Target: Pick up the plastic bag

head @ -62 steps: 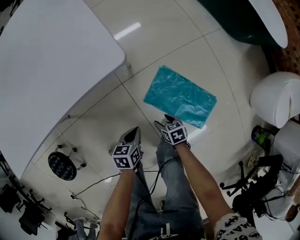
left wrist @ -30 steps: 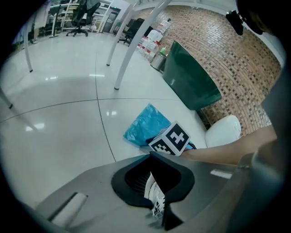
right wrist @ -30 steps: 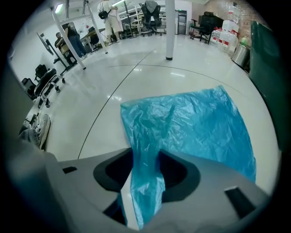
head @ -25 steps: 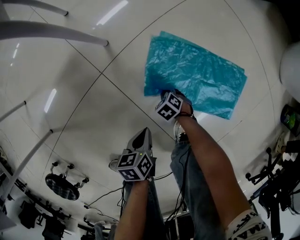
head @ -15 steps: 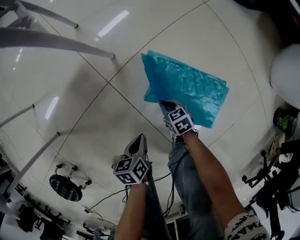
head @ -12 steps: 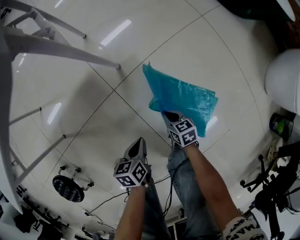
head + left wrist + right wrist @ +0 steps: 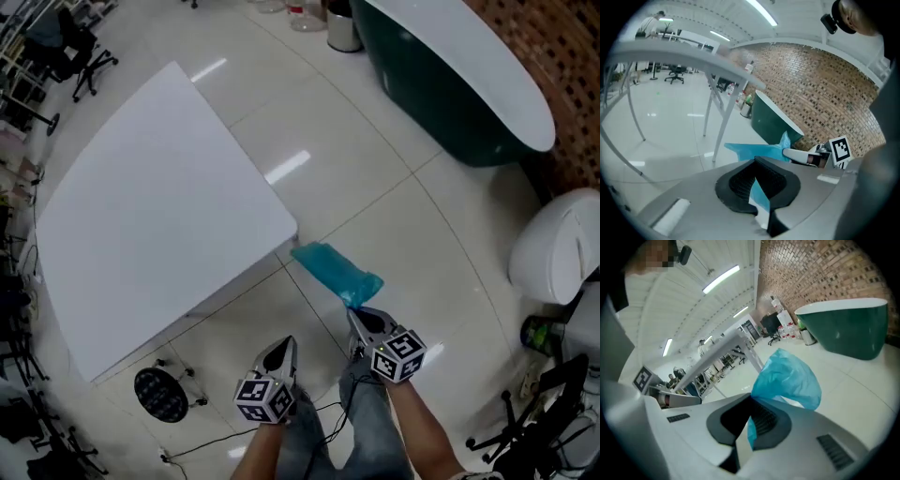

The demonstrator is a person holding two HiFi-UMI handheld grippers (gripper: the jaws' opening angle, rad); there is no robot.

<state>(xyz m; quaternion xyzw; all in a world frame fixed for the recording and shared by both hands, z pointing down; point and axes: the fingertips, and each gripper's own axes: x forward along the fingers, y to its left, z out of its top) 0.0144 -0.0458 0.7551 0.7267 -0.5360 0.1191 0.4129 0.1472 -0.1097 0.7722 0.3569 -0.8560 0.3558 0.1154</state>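
Observation:
The blue plastic bag (image 7: 336,272) hangs bunched and off the floor from my right gripper (image 7: 357,313), which is shut on one end of it. In the right gripper view the bag (image 7: 787,380) balloons out just past the jaws of that gripper (image 7: 751,398), and a blue strip is pinched between the pads. My left gripper (image 7: 284,345) is lower left of the bag and apart from it, jaws together. From the left gripper view, the bag (image 7: 757,150) stretches ahead of my left gripper (image 7: 757,161), with the right gripper (image 7: 808,157) holding its right end.
A white table (image 7: 159,197) stands at the left, its corner close to the bag. A dark green tub with a white rim (image 7: 450,84) is at the back right. A white rounded seat (image 7: 553,248) is at the right, and a black round base (image 7: 161,394) lies at the lower left.
The bag lay flat on the floor tiles; my right gripper closed on its near edge and lifted it, so it now hangs crumpled. The view has risen well above the table. The left gripper stayed shut.

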